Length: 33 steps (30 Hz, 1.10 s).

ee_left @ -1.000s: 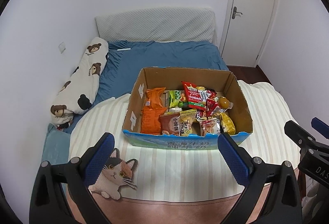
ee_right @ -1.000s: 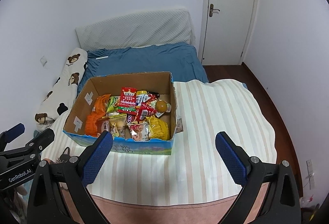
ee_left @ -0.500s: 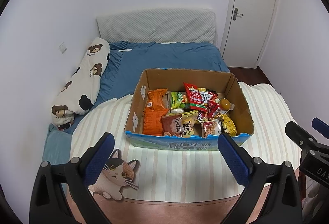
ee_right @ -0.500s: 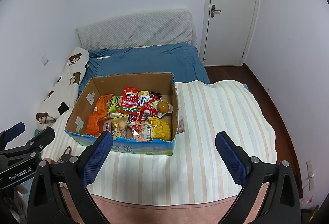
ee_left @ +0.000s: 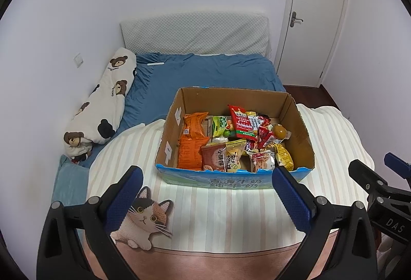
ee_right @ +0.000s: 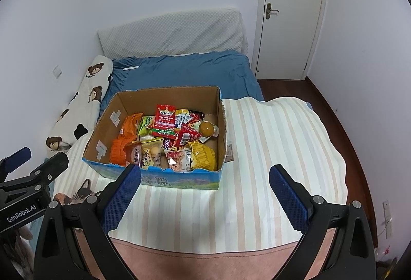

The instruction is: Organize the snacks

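Both hand-held grippers, left (ee_left: 206,192) and right (ee_right: 205,190), hung released at six o'clock; snacks (ee_left: 231,141) filled the box (ee_left: 231,181), seemingly for sorting.

Much sits buried, cropped or too small to read.

In the cardboard box (ee_left: 299,123) the snack packets (ee_left: 235,141) overlap, so the lower ones show only corners and their count cannot be told; most of their small print is too fine to read. The box's near wall hides the bottoms of the front packets, and the left gripper (ee_left: 205,192) finger (ee_left: 291,199) covers part of the blue lettering there. From the right wrist view, the left gripper's black frame (ee_right: 28,192) hides most of the cat picture (ee_right: 77,193), and a small item (ee_right: 229,151) just beside the box is half tucked behind its wall, unidentifiable. The right gripper (ee_left: 382,192) is cut off by the left view's edge.
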Motion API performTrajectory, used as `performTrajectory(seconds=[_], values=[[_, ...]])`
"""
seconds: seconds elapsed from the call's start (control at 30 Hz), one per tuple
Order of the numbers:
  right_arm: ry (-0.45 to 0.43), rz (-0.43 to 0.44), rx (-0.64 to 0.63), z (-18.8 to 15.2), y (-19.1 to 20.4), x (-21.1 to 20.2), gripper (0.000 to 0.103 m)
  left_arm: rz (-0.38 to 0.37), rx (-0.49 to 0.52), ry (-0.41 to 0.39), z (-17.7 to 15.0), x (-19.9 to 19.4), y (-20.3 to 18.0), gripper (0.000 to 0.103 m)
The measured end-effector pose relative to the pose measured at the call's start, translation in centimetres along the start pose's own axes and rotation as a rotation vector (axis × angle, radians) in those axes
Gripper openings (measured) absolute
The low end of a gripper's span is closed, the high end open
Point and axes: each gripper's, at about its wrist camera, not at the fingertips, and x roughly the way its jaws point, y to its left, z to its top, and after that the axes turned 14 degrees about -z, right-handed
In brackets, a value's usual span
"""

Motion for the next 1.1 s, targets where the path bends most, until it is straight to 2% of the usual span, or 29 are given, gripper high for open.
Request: performTrajectory(seconds=[1.1], values=[[0.001,0.021,0.002,-0.14,-0.05,-0.24,0.102,-0.008,0.01,0.001,-0.07,-0.67,-0.17,0.103]])
